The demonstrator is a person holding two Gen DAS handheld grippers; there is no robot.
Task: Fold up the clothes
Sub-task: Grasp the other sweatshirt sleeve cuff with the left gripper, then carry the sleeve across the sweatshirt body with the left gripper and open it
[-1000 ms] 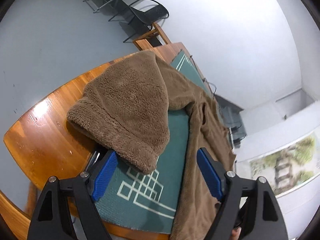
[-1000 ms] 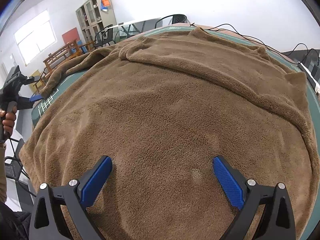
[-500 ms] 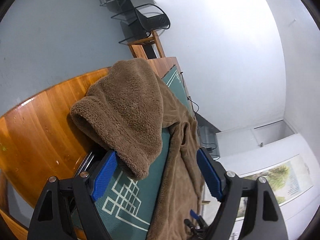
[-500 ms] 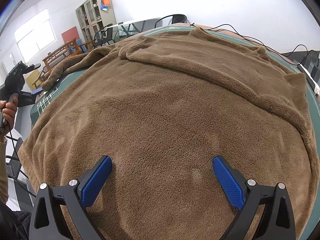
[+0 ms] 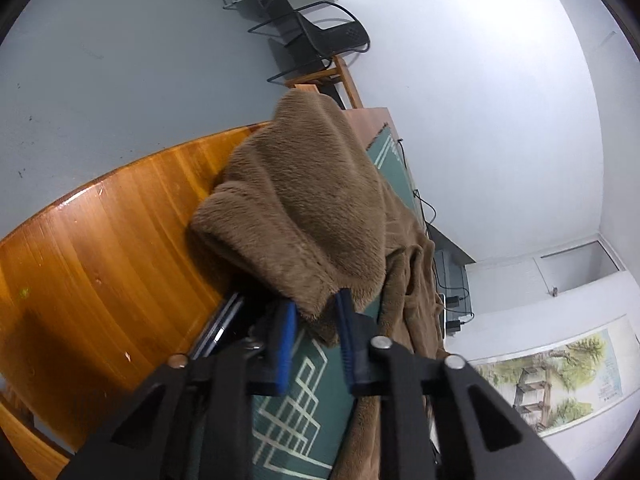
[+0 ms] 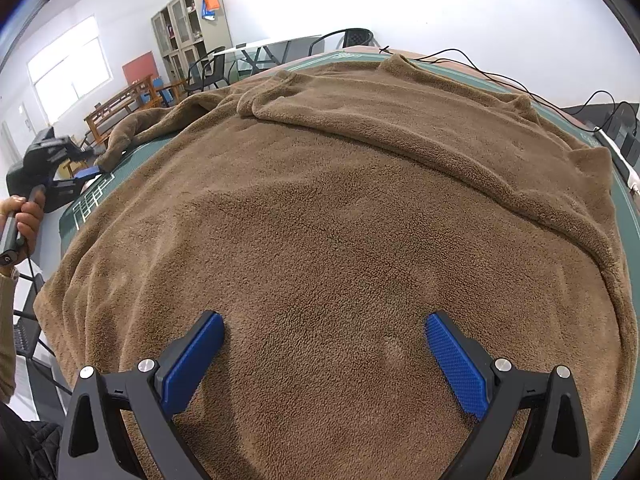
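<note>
A brown fleece garment (image 6: 340,208) lies spread over the green mat (image 6: 80,208). Its sleeve (image 5: 304,208) reaches onto the wooden table (image 5: 112,264). My left gripper (image 5: 316,312) is closing on the cuff end of that sleeve, and the blue pads (image 5: 286,344) press the fabric between them. From the right wrist view, the left gripper (image 6: 86,172) shows at the far left with a person's hand (image 6: 28,216) on its handle. My right gripper (image 6: 324,332) hovers open over the garment's body, with nothing between its fingers.
Black cables (image 6: 500,76) run along the table's far edge, toward a power strip (image 6: 632,172) at the right. Black chairs (image 5: 320,40) and a wooden bench (image 6: 116,108) stand on the floor beyond the table. A dark flat object (image 5: 220,328) lies under the sleeve by the mat's edge.
My left gripper has moved in on the sleeve's cuff, rolled, and gone from wide open to shut on the fabric. The right gripper has not moved.
</note>
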